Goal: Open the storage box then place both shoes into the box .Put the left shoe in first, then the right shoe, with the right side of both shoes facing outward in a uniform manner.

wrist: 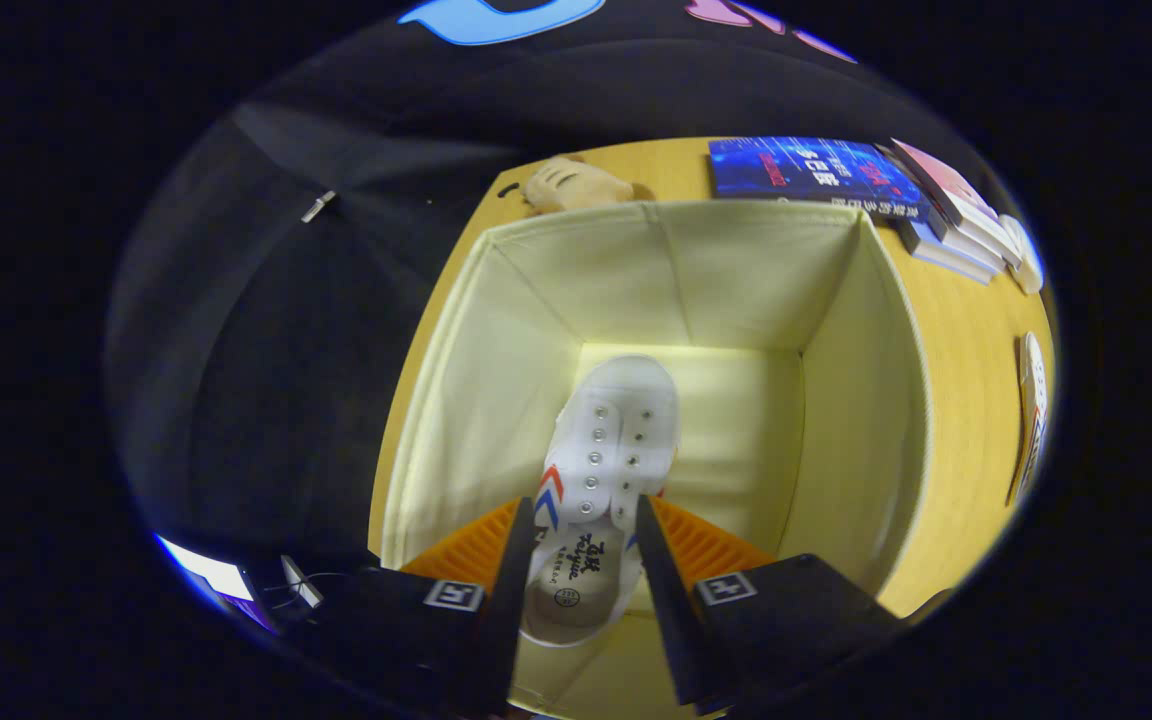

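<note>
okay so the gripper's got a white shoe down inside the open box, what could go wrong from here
1. The gripper clamps the white shoe only at its heel end, toe hanging toward the fabric storage box floor; it may swing or slip and land facing the wrong way.
2. The box walls look soft; a finger could catch one while withdrawing.
3. The other shoe lies near the table edge, an awkward pickup.

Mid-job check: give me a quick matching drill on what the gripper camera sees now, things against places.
Things:
1. shoe
2. books
3. plush toy
4. second shoe

Places:
A. on the table right of the box
B. between the tongs, inside the box
C. beyond the box's far right corner
D. beyond the box's far wall, left

Pairs: 1-B, 2-C, 3-D, 4-A
</note>
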A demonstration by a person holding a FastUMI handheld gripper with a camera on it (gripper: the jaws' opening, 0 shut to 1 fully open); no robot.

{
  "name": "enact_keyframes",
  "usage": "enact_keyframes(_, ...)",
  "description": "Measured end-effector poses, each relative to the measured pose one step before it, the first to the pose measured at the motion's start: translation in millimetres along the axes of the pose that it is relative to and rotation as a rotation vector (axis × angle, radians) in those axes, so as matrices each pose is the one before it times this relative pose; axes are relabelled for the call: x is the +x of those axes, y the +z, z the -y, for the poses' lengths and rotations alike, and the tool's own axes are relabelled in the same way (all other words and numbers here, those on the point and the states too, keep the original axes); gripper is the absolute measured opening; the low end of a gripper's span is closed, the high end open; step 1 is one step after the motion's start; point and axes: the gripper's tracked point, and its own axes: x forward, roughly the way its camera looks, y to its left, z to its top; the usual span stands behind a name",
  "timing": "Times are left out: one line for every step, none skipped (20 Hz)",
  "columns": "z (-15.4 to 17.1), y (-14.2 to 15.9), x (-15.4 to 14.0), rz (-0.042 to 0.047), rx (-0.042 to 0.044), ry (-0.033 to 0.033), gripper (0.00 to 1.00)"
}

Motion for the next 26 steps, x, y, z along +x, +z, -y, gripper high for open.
enact_keyframes(0.83, 6.11, -12.30, 0.02289, -0.01582, 0.00495, 0.83)
enact_keyframes(0.39, 8.01, -14.02, 0.03424, -0.00967, 0.00984, 0.99)
enact_keyframes(3.37, 9.75, -14.65, 0.03859, -0.00929, 0.00415, 0.99)
enact_keyframes(4.85, 8.39, -16.02, 0.03820, -0.00450, 0.00377, 0.99)
enact_keyframes(6.84, 7.20, -16.24, 0.03466, -0.00216, -0.00147, 0.99)
enact_keyframes(10.84, 8.03, -17.63, 0.03237, 0.00015, -0.00610, 0.99)
enact_keyframes(12.78, 7.43, -16.63, 0.03155, 0.00134, -0.01273, 0.99)
enact_keyframes(16.49, 6.44, -15.71, 0.02994, 0.00211, -0.02142, 0.99)
enact_keyframes(19.61, 6.25, -15.13, 0.02565, 0.00521, -0.02698, 0.99)
enact_keyframes(19.17, 5.57, -14.49, 0.02343, 0.00718, -0.02263, 0.99)
enact_keyframes(20.11, 5.42, -9.31, 0.01781, 0.00919, -0.02234, 0.99)
enact_keyframes(19.81, 4.12, -9.90, 0.01346, 0.00975, -0.01919, 0.99)
enact_keyframes(21.37, 3.41, -8.93, 0.01210, 0.00490, -0.02259, 0.99)
enact_keyframes(23.16, 2.36, -8.38, 0.00743, -0.00205, -0.02874, 0.99)
enact_keyframes(25.67, 1.41, -6.80, 0.00705, -0.00710, -0.03391, 0.99)
enact_keyframes(24.57, 0.23, -5.72, 0.00543, -0.00893, -0.03273, 0.99)
enact_keyframes(24.21, -1.56, -3.08, 0.00067, -0.00391, -0.02827, 0.99)
enact_keyframes(22.78, -2.09, -2.40, -0.00469, 0.00250, -0.02351, 0.99)
enact_keyframes(21.76, -2.52, -0.97, -0.00478, 0.00748, -0.02149, 0.99)
enact_keyframes(21.73, -0.98, 0.94, -0.00184, 0.00866, -0.02106, 0.99)
enact_keyframes(21.92, -2.57, 3.26, -0.00792, 0.00904, -0.02158, 0.99)
enact_keyframes(20.17, -2.81, 2.71, -0.01022, 0.01042, -0.01723, 0.99)
enact_keyframes(18.92, -1.46, 4.48, -0.00896, 0.00904, -0.01446, 0.99)
enact_keyframes(18.39, -1.31, 4.48, -0.00600, 0.00457, -0.01189, 0.99)
enact_keyframes(17.45, -1.40, 7.64, -0.00890, -0.00217, -0.01535, 0.99)
enact_keyframes(17.35, -3.20, 9.32, -0.01301, -0.00807, -0.01595, 0.99)
